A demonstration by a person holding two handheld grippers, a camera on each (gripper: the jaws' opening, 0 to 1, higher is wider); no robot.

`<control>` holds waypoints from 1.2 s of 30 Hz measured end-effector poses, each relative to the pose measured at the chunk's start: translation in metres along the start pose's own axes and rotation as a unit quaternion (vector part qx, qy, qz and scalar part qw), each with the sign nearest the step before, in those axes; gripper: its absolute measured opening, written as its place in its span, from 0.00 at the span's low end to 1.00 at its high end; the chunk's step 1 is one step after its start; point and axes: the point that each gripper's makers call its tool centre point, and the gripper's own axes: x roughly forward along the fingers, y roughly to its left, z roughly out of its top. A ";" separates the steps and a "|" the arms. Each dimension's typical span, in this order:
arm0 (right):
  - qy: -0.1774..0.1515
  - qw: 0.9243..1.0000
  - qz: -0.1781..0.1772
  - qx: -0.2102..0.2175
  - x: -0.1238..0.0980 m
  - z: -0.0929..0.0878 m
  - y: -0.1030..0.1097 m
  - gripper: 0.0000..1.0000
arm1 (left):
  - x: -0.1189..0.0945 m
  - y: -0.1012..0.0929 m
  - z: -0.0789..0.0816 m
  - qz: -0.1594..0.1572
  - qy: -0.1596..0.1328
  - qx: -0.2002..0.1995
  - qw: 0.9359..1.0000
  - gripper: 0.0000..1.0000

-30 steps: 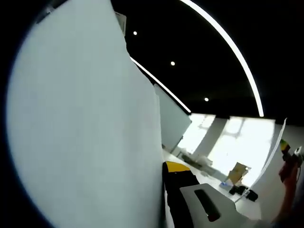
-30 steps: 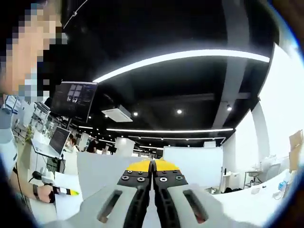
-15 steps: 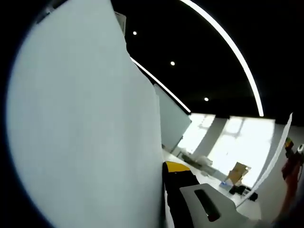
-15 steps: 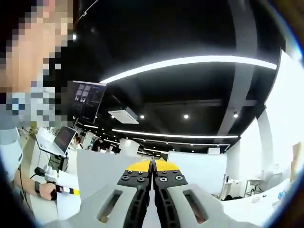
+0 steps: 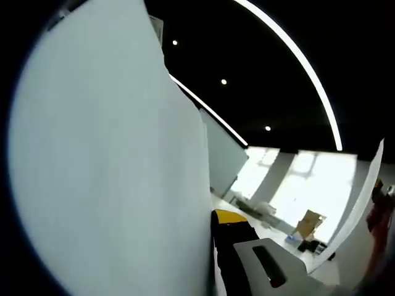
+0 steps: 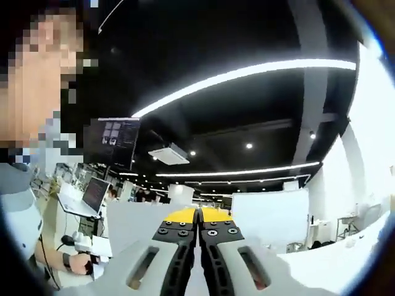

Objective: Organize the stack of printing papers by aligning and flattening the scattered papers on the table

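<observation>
In the left gripper view, a large white sheet of printing paper point(image 5: 105, 160) stands nearly upright and close to the camera, covering most of the left half of the view. The left gripper point(image 5: 231, 231) rises from the bottom just to the right of the sheet's edge; one dark jaw with a yellow tip and grey body is visible beside the paper, the other jaw is hidden behind the sheet, so whether it is pinching the paper cannot be told. Behind it are a black ceiling with long light strips point(image 5: 296, 61), bright windows and a cardboard box point(image 5: 310, 223) in the distance. In the right gripper view, the right gripper point(image 6: 198, 216) points upward toward the ceiling, its two black, yellow-tipped jaws pressed together on the thin edge of white paper point(image 6: 129, 222), which spreads out to either side behind them. At lower left, a hand point(image 6: 77, 262) wearing a wristband holds the other gripper. An open laptop point(image 6: 89, 197) sits on a counter point(image 6: 68, 216) behind it, beneath a hanging dark monitor point(image 6: 114, 142).
</observation>
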 end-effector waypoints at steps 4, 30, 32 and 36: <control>0.001 0.999 -0.002 0.032 0.000 -0.005 -0.006 0.00 | 0.000 0.000 0.000 0.000 0.000 -0.001 1.000 0.06; 0.058 0.987 0.047 0.141 0.031 -0.030 0.002 0.00 | 0.000 0.000 0.000 0.000 0.000 -0.003 1.000 0.06; 0.059 0.986 0.054 0.143 0.034 -0.030 0.004 0.00 | 0.001 0.000 0.000 -0.001 0.001 -0.003 1.000 0.06; 0.066 0.986 0.072 0.135 0.040 -0.029 0.016 0.00 | 0.000 0.000 0.000 -0.001 0.001 -0.002 1.000 0.06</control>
